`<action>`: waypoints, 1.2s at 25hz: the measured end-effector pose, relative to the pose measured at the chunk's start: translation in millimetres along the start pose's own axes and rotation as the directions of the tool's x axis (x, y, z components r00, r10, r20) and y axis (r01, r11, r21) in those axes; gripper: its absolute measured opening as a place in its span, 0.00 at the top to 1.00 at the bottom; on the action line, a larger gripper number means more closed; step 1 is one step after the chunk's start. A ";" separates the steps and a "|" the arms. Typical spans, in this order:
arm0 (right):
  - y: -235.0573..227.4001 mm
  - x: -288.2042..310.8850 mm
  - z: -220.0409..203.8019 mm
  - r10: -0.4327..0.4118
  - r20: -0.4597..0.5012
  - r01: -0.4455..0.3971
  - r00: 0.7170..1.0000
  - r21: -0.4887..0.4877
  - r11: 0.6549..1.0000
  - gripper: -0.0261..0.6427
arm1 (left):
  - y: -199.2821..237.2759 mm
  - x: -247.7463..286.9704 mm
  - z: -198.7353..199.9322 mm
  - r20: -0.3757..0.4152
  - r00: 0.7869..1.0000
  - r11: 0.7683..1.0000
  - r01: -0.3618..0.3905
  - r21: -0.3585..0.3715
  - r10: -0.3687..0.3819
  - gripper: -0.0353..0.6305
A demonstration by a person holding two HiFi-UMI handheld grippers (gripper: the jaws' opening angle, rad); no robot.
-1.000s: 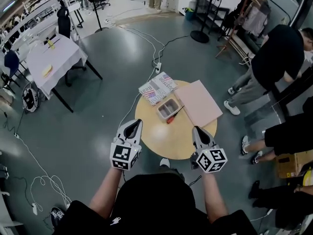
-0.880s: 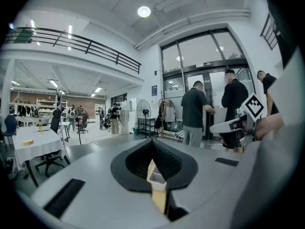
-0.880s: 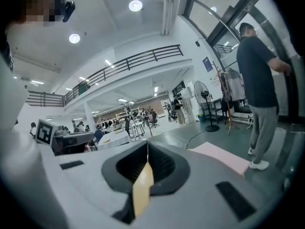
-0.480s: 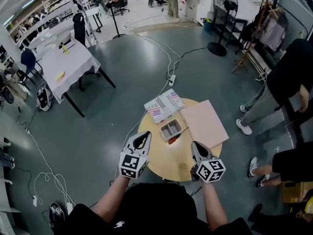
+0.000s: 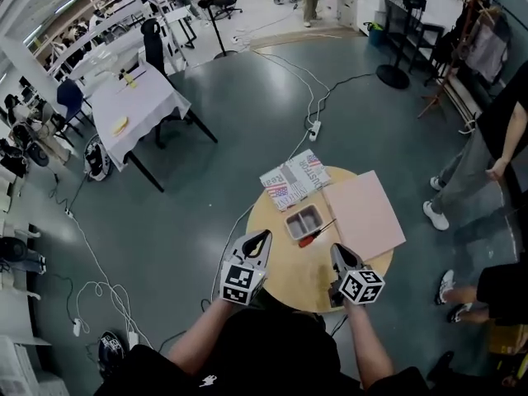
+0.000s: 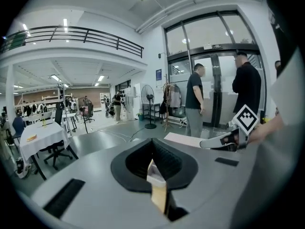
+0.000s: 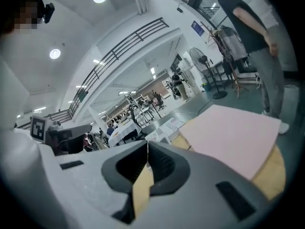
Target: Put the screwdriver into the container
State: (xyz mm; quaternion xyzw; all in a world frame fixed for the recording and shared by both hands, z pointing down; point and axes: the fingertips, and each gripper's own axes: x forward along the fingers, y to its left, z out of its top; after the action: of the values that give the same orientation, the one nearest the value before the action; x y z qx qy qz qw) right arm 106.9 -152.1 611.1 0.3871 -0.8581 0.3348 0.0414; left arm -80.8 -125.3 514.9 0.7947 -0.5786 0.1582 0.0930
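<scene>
The screwdriver (image 5: 316, 234) lies on the table (image 5: 285, 275), touching the right side of the container (image 5: 304, 222) but outside it, red handle toward the person and shaft angled away. That has not changed over the last second: it rests in the same spot against the container as before. The container itself is empty. To the right of the container lies a pink board (image 5: 364, 214), and beyond the container a printed paper (image 5: 298, 179).

What has changed is the approach. Both grippers have dropped and drawn in toward the container. The left gripper (image 5: 263, 236), earlier off the table's edge, now reaches over the rim on the near left of the container. The right gripper (image 5: 337, 249) sits near and to the right of the container, closer to the screwdriver handle.

Neither has hold of anything. The left fingers (image 6: 170, 160) are pressed together with nothing between them, and so are the right fingers (image 7: 162, 164).

So the task is only in its reach phase. The right gripper looks the likelier one to take the handle, and it would need to open first.
</scene>
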 end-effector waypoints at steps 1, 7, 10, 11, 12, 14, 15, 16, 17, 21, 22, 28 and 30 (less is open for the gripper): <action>-6.9 4.5 -6.5 -0.007 -0.005 0.007 1.000 0.021 1.000 0.96 | -0.5 5.5 -4.9 -0.011 1.000 1.000 0.005 0.000 -0.005 0.94; -42.1 44.5 -28.2 -0.077 -0.002 0.077 0.997 0.175 0.982 0.96 | 3.6 39.9 -24.3 -0.065 0.997 0.999 0.043 -0.013 -0.044 0.94; -63.4 54.9 -28.6 -0.149 0.002 0.145 0.989 0.221 0.965 0.96 | 0.0 56.9 -33.3 -0.110 0.991 0.997 0.075 0.013 -0.073 0.94; -69.9 56.8 -29.4 -0.170 0.002 0.165 0.985 0.235 0.958 0.96 | -2.0 62.2 -35.5 -0.123 0.989 0.996 0.088 0.021 -0.085 0.94; -76.1 58.5 -30.7 -0.188 0.001 0.181 0.982 0.252 0.951 0.95 | -4.3 67.4 -36.9 -0.132 0.986 0.994 0.102 0.027 -0.098 0.94; -86.3 63.5 -35.6 -0.206 -0.001 0.198 0.978 0.292 0.936 0.95 | -8.2 75.8 -38.2 -0.142 0.983 0.992 0.124 0.032 -0.118 0.94; -90.0 66.8 -38.8 -0.210 -0.002 0.200 0.978 0.314 0.928 0.94 | -9.4 78.9 -38.3 -0.146 0.981 0.991 0.131 0.033 -0.125 0.94; -93.5 69.8 -42.0 -0.214 -0.004 0.203 0.977 0.334 0.920 0.93 | -10.6 81.6 -38.2 -0.148 0.980 0.990 0.136 0.033 -0.129 0.94; -97.0 72.1 -44.8 -0.221 -0.006 0.209 0.975 0.351 0.913 0.92 | -12.1 84.0 -37.9 -0.151 0.979 0.989 0.141 0.034 -0.134 0.94; -103.3 81.8 -48.5 -0.237 -0.010 0.220 0.971 0.413 0.884 0.87 | -18.4 95.2 -35.9 -0.160 0.975 0.986 0.162 0.043 -0.154 0.94; -103.8 85.3 -49.7 -0.239 -0.009 0.220 0.971 0.426 0.878 0.85 | -18.9 97.4 -36.0 -0.163 0.974 0.985 0.166 0.046 -0.156 0.94; -107.1 96.1 -59.2 -0.261 -0.010 0.231 0.965 0.502 0.833 0.81 | -20.3 100.0 -38.0 -0.182 0.969 0.982 0.179 0.057 -0.166 0.94; -110.0 98.9 -59.9 -0.266 -0.002 0.224 0.964 0.544 0.809 0.81 | -17.5 100.5 -37.9 -0.188 0.968 0.982 0.178 0.058 -0.164 0.94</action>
State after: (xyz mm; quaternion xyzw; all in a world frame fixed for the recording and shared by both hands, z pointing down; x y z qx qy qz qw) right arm 102.8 -231.1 749.7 0.5027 -0.6729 0.5395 -0.0582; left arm -41.4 -196.7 586.9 0.8267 -0.4908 0.2432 0.1291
